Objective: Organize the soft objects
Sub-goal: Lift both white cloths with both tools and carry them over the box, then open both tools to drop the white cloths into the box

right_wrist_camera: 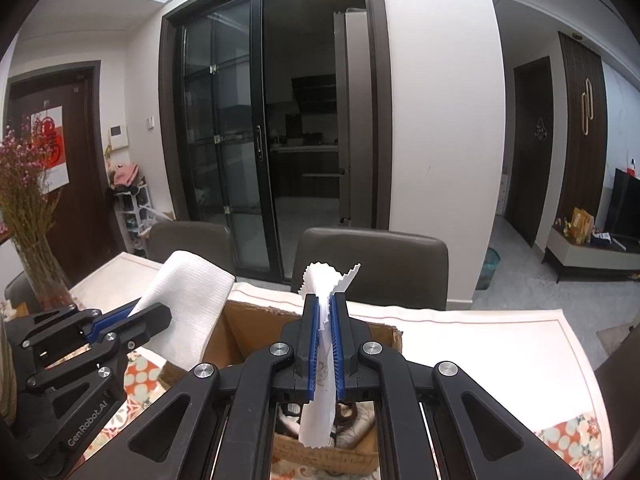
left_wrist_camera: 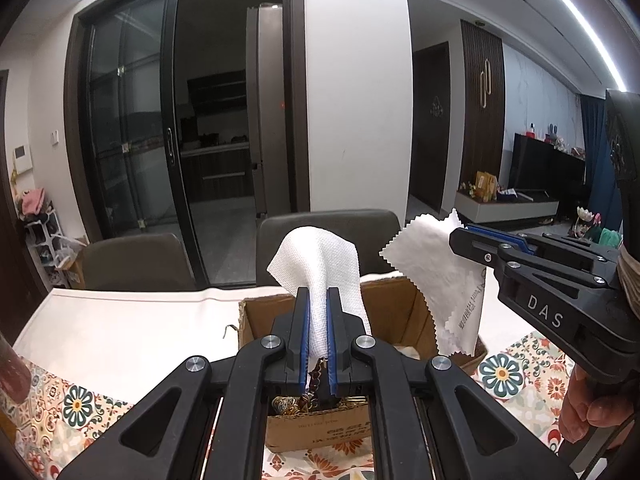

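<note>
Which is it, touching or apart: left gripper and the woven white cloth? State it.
Touching. The left wrist view shows the left gripper shut on the woven white cloth, pinched between its blue pads.

Indoor light moderate, cool white ceiling strip [left_wrist_camera: 576, 16] glaring at upper right of left view, kitchen behind glass door [right_wrist_camera: 224, 128] dark, strong fisheye bending at edges, black vignette in corners, centre sharp, white tabletop [right_wrist_camera: 480, 344] slightly overexposed

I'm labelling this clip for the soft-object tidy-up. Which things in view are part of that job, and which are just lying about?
Part of the job:
- woven white cloth, clamped in the left tool
- zigzag-edged white cloth, clamped in the right tool
- cardboard box beneath both

Just lying about:
- vase of dried flowers
- chairs
- patterned tablecloth
</note>
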